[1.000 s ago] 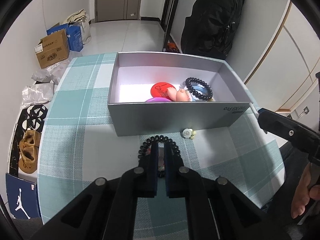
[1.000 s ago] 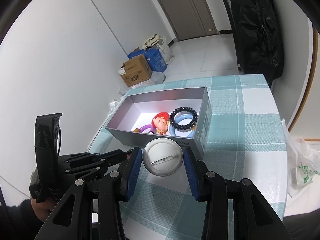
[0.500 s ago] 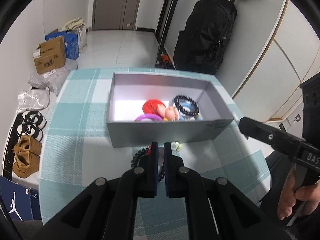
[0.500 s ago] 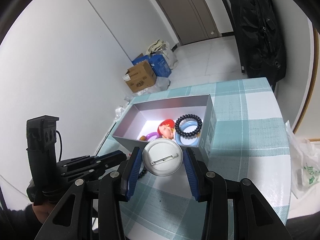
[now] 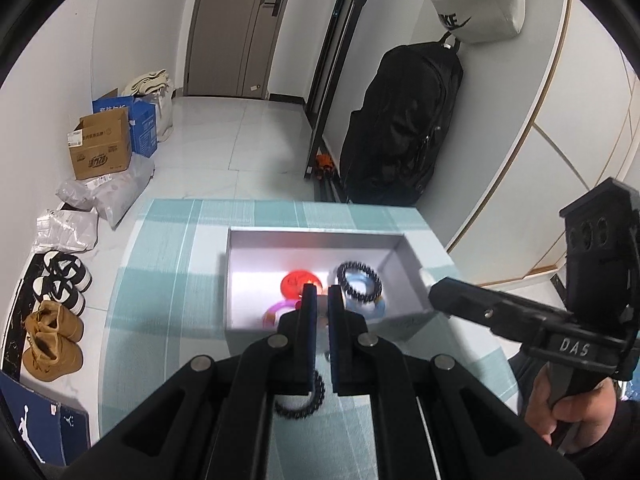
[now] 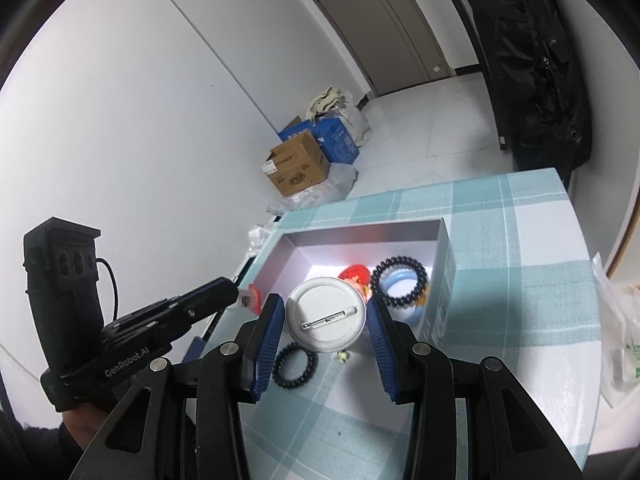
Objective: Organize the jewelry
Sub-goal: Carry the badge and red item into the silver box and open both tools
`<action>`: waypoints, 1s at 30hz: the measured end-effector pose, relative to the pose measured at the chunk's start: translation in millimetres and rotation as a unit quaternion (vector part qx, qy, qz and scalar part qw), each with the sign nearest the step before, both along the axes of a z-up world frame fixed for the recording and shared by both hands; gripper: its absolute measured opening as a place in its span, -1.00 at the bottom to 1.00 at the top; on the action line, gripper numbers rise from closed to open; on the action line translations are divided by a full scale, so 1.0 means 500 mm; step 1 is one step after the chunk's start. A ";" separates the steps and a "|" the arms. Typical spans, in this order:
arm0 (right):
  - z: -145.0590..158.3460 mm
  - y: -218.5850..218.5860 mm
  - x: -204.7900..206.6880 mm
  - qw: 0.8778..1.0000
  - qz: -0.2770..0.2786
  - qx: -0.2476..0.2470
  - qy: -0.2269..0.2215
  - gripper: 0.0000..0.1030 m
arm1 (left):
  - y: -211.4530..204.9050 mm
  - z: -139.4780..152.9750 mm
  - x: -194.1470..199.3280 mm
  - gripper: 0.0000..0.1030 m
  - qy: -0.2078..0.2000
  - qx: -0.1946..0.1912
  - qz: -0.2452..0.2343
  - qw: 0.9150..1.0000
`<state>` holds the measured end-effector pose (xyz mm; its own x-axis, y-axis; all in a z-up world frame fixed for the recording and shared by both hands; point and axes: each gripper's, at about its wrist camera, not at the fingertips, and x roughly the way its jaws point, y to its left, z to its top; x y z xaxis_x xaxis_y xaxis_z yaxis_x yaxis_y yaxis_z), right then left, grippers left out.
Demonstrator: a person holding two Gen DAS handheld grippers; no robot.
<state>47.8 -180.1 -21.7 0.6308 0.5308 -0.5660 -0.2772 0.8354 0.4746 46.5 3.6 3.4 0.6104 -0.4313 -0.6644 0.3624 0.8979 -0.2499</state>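
Note:
A grey open box (image 5: 404,330) (image 6: 448,276) on the checked tablecloth holds a red badge (image 5: 298,282), a black bead bracelet (image 5: 359,282) (image 6: 400,282) on a blue ring, and a purple ring. My left gripper (image 5: 322,296) is raised above the box's near wall, shut on a small red-and-white piece (image 6: 250,299). My right gripper (image 6: 326,316) is shut on a round white pin badge (image 6: 326,318), back side showing, held above the table. Another black bead bracelet (image 5: 298,398) (image 6: 295,364) lies on the cloth in front of the box.
A tiny pale charm (image 6: 343,356) lies on the cloth by the box. Cardboard boxes (image 5: 102,148), bags and shoes (image 5: 52,344) are on the floor to the left. A black backpack (image 5: 400,128) leans on the far wall. A plastic bag (image 6: 616,340) hangs off the table's right side.
My left gripper has risen from the table and moved over the box's near wall, leaving the black bracelet on the cloth. My right gripper with the badge has lifted slightly.

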 end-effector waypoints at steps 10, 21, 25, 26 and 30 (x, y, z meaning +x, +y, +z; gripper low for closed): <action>0.004 -0.003 0.047 1.000 0.002 0.001 0.011 -0.19 | 0.012 -0.014 0.047 -0.97 0.025 -0.018 0.002 1.000; -0.009 0.017 0.108 0.999 0.022 -0.014 0.020 -0.19 | -0.013 -0.025 0.104 -0.98 0.040 -0.034 -0.015 0.999; -0.019 0.021 0.118 0.999 0.024 -0.018 0.024 -0.19 | -0.016 -0.046 0.115 -0.98 0.060 -0.034 -0.017 0.997; -0.023 0.021 0.119 0.999 0.023 -0.022 0.025 -0.19 | -0.017 -0.049 0.116 -0.98 0.064 -0.034 -0.018 0.997; -0.044 0.017 0.129 0.999 0.014 -0.024 0.041 -0.19 | -0.023 -0.058 0.120 -0.98 0.075 -0.029 -0.022 0.996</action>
